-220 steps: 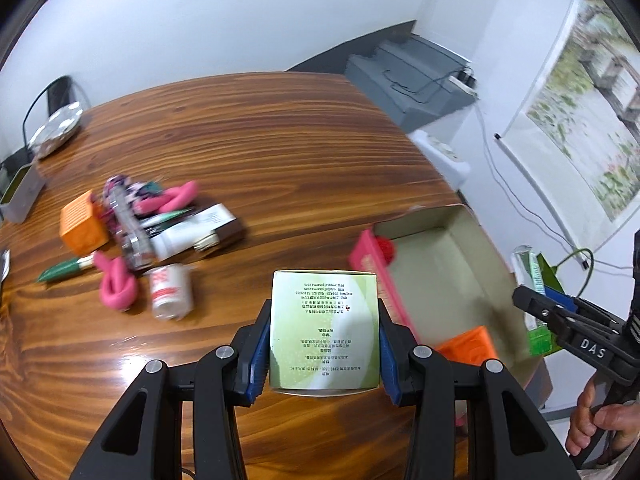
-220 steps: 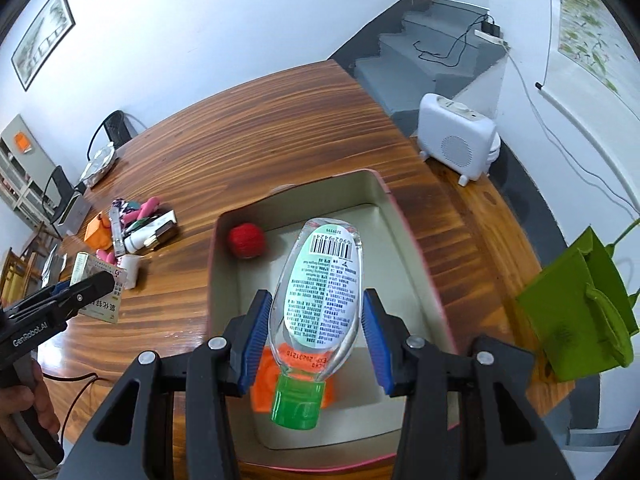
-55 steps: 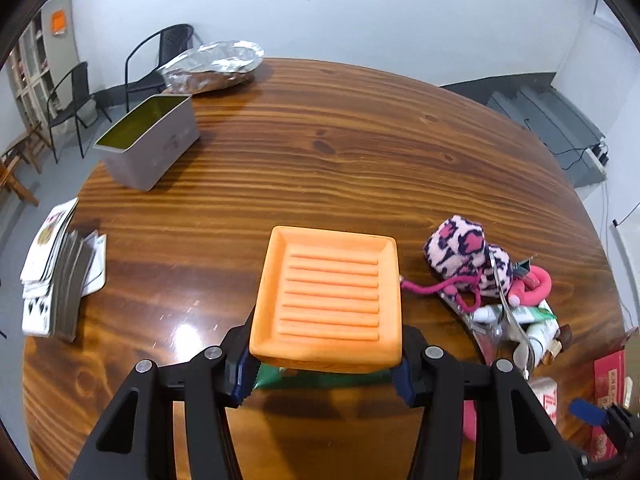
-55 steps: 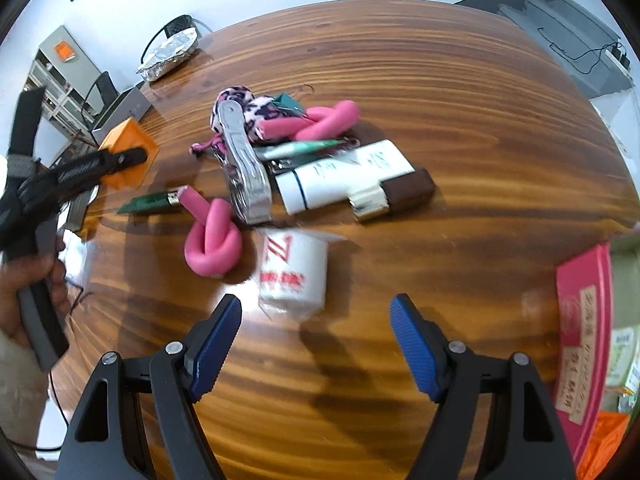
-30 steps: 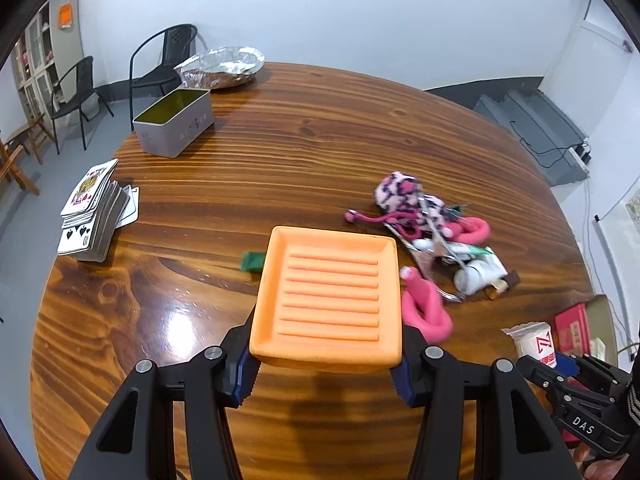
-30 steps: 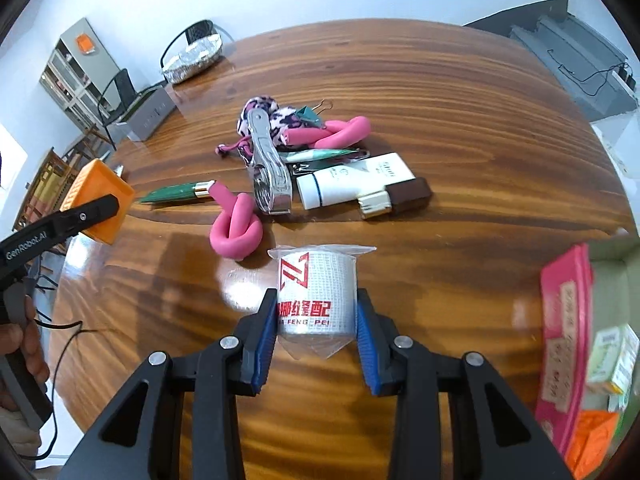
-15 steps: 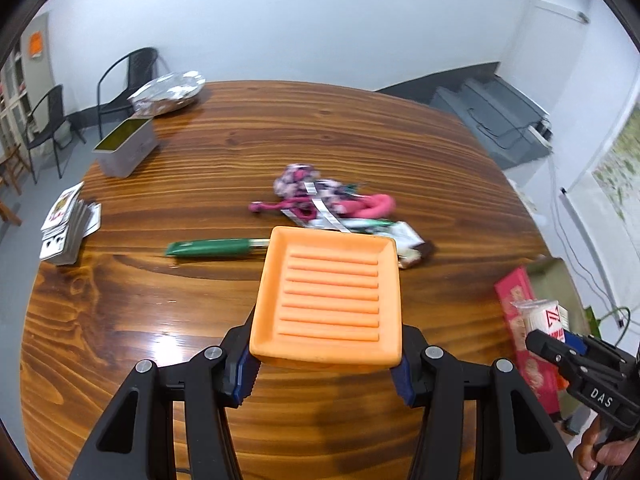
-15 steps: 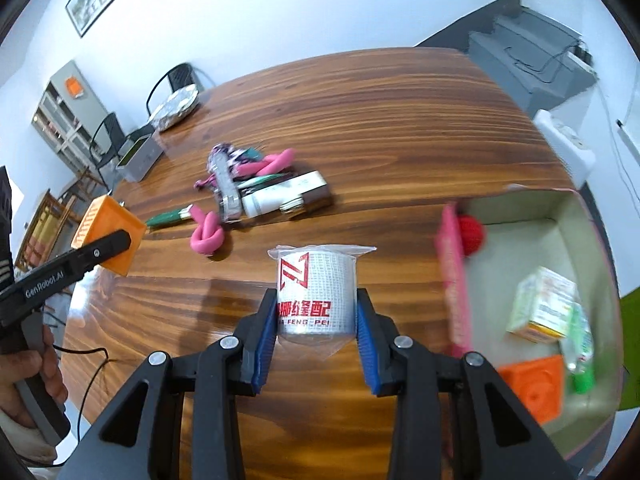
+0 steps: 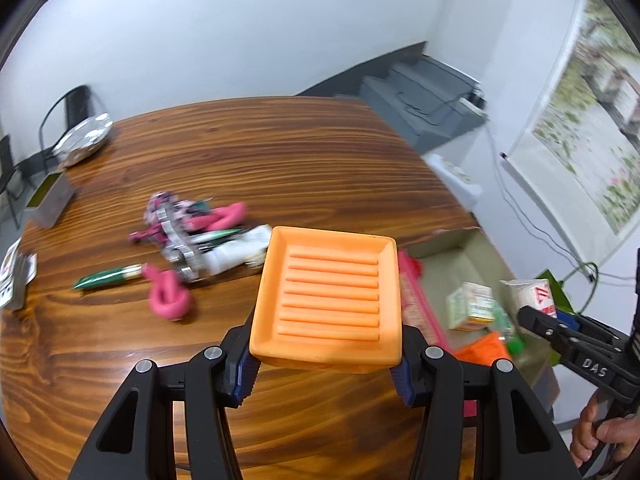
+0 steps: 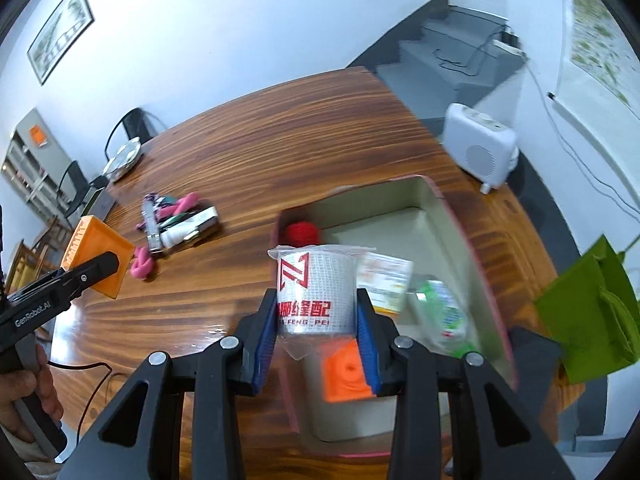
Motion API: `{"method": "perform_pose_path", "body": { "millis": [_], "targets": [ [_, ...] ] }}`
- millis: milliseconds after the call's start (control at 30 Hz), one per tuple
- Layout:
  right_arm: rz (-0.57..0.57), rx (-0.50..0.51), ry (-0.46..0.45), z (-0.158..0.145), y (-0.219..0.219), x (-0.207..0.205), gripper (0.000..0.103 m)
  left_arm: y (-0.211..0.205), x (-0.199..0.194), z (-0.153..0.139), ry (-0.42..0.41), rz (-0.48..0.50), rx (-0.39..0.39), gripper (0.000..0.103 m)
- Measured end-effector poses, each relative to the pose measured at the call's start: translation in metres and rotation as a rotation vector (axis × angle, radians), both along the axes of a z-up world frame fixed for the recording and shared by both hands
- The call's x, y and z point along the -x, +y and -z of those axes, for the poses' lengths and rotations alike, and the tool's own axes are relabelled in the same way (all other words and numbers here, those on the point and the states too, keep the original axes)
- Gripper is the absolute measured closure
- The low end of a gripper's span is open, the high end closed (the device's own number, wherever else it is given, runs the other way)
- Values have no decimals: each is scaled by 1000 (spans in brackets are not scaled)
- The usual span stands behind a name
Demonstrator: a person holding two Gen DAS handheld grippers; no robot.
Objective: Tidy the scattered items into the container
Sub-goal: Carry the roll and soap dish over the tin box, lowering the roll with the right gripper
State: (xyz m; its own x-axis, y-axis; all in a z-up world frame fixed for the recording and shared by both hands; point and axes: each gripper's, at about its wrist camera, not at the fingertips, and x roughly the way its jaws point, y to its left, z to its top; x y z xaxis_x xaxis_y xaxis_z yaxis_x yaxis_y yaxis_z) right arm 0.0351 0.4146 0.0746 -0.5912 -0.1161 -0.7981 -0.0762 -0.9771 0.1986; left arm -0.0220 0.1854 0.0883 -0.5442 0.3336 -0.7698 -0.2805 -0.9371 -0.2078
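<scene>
My left gripper [image 9: 324, 364] is shut on an orange ribbed tray [image 9: 328, 296], held above the table just left of the open box [image 9: 476, 256]. My right gripper [image 10: 316, 340] is shut on a white roll in clear wrap with red print [image 10: 314, 292], over the box's near left corner. The pink-sided box [image 10: 452, 216] holds a red ball [image 10: 302, 232], a small carton [image 10: 384, 276], a clear bottle with a green cap [image 10: 440, 312] and an orange block [image 10: 346, 372]. On the wooden table lies the pile of scattered items [image 9: 192, 224]: pink knots, a green pen, a white tube.
A grey tin [image 9: 50, 200], playing cards [image 9: 14, 276] and a foil dish [image 9: 82, 144] sit at the table's left and far side. A white heater [image 10: 482, 152] and a green bag [image 10: 592, 320] stand on the floor beyond the box. A hand [image 9: 600, 444] holds the right gripper.
Both grippers have swung to the right with their loads, from over the pile toward the box. The box now lies under the right gripper and beside the orange tray.
</scene>
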Motion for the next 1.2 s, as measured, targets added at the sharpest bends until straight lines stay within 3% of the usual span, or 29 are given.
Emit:
{"method": "perform_pose_path", "body": {
  "millis": [533,767,1100,1167,1200],
  "targets": [
    [-34,-37,50,-14,51,-10,63,109,-1,-30,75,156,-22,48],
    [-69,-43,76,-19,49,-11,63,130,6,-47,122,165,-25,48],
    [-79,-46,56,-15,51,-13,62,140,12,-47,129,166,-27,47],
    [-70,-42,44,-13,53,-13,58,141,12,-48,138,167,-32,43],
    [-69,-36,37,-12,54,-13,47,141,13,-49,141,166,-34,37]
  ]
}}
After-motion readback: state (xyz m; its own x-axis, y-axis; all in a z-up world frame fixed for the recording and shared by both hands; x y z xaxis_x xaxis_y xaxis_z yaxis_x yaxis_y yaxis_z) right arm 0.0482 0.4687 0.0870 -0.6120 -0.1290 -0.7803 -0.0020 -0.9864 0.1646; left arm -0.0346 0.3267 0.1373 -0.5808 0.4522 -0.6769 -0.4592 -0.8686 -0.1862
